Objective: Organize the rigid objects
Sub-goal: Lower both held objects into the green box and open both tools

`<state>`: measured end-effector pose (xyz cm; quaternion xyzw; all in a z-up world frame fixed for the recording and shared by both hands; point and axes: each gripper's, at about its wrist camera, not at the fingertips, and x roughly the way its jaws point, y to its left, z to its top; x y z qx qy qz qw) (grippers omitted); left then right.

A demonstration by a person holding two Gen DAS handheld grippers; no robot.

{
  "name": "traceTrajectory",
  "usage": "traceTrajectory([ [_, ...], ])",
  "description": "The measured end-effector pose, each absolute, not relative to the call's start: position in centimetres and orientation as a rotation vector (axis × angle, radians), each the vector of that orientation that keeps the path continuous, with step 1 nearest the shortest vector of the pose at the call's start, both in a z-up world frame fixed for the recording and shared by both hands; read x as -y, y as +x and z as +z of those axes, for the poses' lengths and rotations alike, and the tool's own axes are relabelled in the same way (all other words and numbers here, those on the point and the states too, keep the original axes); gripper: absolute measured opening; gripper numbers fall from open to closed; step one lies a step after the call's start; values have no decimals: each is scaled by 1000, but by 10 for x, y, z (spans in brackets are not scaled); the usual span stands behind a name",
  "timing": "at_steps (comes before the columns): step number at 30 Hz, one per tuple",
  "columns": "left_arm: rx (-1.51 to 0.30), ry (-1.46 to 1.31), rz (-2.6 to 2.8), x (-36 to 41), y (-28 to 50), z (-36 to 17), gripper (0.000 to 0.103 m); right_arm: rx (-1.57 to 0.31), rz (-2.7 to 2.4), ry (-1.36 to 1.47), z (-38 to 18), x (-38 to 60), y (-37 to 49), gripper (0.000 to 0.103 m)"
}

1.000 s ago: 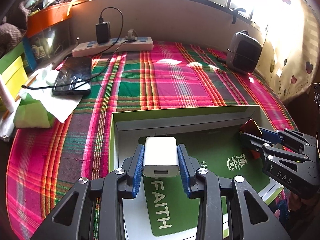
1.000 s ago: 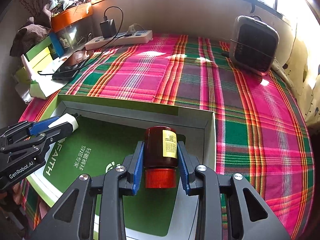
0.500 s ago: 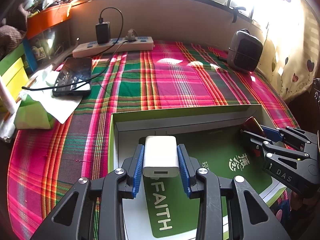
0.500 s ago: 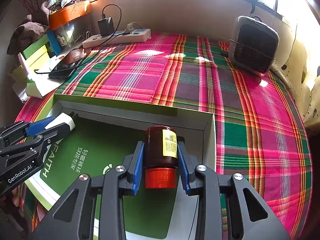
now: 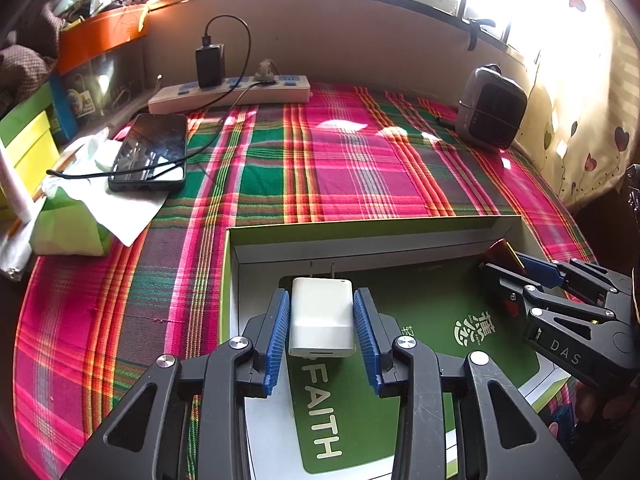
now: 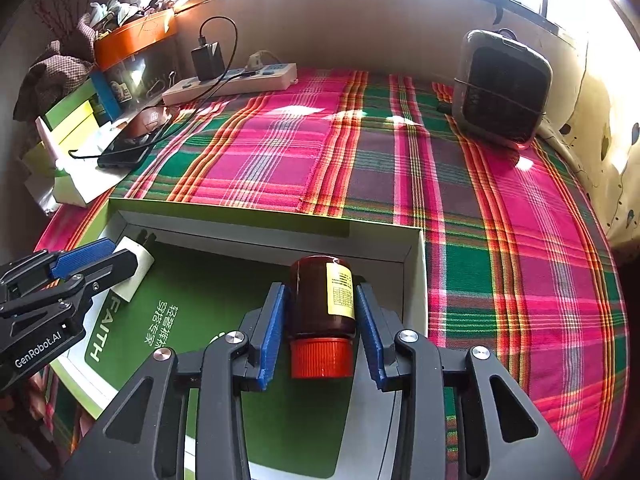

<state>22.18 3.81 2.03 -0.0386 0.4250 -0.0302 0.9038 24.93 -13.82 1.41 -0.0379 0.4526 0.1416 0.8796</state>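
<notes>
Grippers: two, both over one open green-rimmed box (image 5: 400,226) on the plaid cloth (image 5: 340,160). Left gripper (image 5: 322,322) jaws spread a little wider than one white charger (image 5: 322,320); narrow gaps show on both sides, prongs point at the far wall of the box, charger inside at the left end. Right gripper (image 6: 322,320) brackets one dark bottle (image 6: 322,300) with red cap (image 6: 321,358), at the box's right end; pads right beside it, contact unclear. Beyond: one phone (image 5: 152,154), one power strip (image 5: 230,92), one small heater (image 6: 502,88).
</notes>
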Motion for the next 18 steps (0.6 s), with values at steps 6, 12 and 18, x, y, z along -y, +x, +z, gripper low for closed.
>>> traceTrajectory([
  [6, -874, -76, -73, -36, 216, 25, 33, -935, 303, -72, 17, 138, 244, 49],
  [12, -879, -62, -65, -32, 207, 29, 33, -915, 310, -58, 24, 140, 233, 49],
  [18, -866, -55, -73, -26, 188, 36, 33, -897, 315, -37, 32, 145, 214, 49],
])
